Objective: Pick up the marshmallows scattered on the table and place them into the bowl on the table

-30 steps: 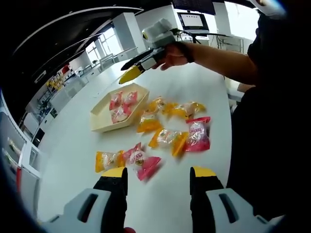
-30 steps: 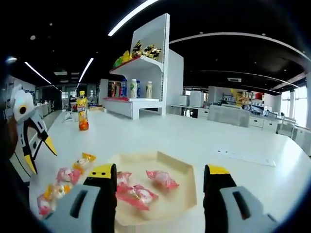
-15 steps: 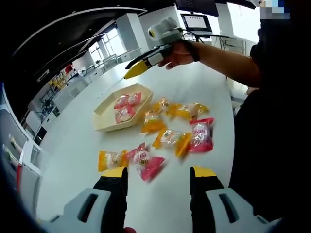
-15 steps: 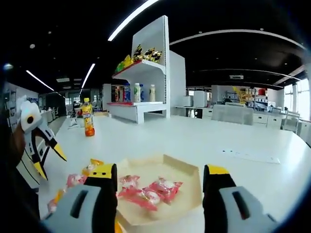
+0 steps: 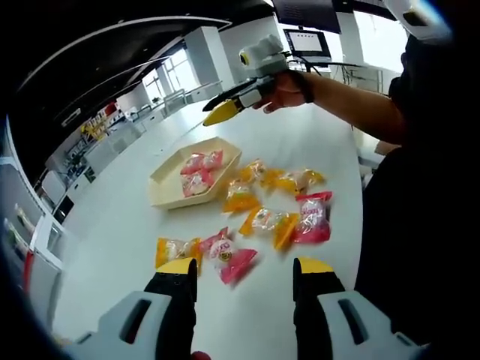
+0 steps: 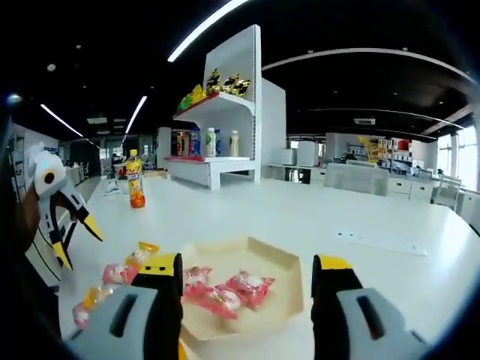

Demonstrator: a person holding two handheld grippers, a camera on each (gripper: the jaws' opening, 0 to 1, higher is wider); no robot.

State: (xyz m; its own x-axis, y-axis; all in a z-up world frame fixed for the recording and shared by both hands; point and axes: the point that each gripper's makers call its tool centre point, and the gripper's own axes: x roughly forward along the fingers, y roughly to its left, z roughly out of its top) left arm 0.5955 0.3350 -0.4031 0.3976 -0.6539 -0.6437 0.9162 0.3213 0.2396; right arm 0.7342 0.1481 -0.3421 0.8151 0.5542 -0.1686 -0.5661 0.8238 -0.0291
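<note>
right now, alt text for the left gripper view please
Pink and yellow wrapped marshmallow packets lie scattered on a white table beside a beige hexagonal bowl holding pink packets. The left tongs are open; the right tongs hover beyond the bowl.

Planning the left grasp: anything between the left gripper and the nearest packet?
Nothing visible. The open left gripper looks straight at the pink wrapped marshmallow packet on the white table, with bare tabletop between them.

No text can be read; the marshmallow packets on the tabletop carry print too small and blurred to make out; the label on the orange bottle and the goods on the shelf are likewise illegible.
</note>
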